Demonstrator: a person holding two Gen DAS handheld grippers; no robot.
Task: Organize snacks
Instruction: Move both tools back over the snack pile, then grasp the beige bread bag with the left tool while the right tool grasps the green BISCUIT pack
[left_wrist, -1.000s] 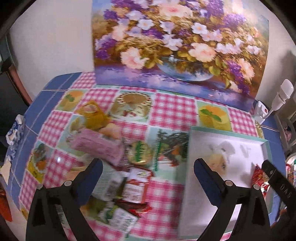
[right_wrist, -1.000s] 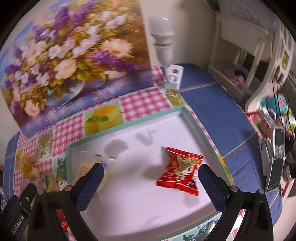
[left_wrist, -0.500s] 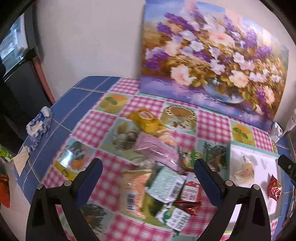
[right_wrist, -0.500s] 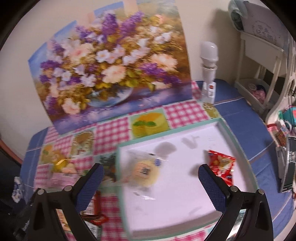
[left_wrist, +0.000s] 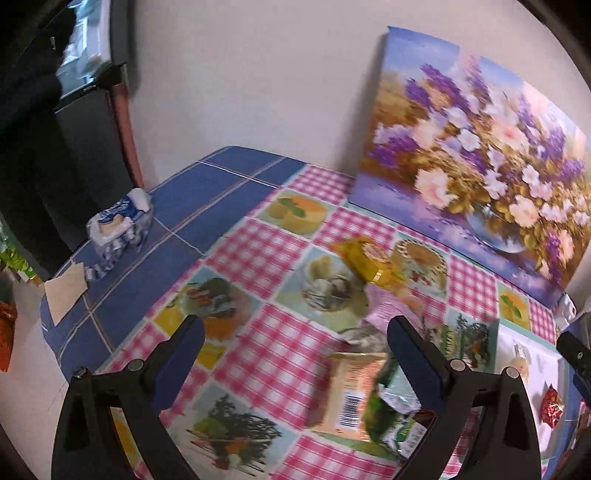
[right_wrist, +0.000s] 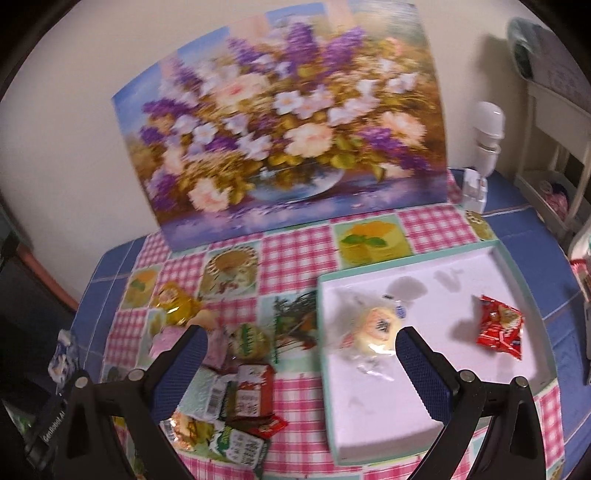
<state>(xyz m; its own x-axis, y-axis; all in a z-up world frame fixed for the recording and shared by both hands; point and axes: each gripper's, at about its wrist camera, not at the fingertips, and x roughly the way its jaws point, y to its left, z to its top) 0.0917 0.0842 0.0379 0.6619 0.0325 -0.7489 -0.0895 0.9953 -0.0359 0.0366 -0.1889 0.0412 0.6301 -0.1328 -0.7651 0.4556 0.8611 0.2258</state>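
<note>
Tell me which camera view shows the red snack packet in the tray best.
The right wrist view: the red snack packet lies whole and unobstructed on the white tray. The left wrist view shows only a small, distorted red speck at its right edge.

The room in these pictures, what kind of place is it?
Probably a home, perhaps a dining corner. A table with a checked food-print cloth stands by the wall, a flower painting leans behind it, and a white shelf unit stands at the right.

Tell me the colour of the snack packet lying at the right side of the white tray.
Red, with a yellow picture on the packet; the right wrist view shows it best.
</note>
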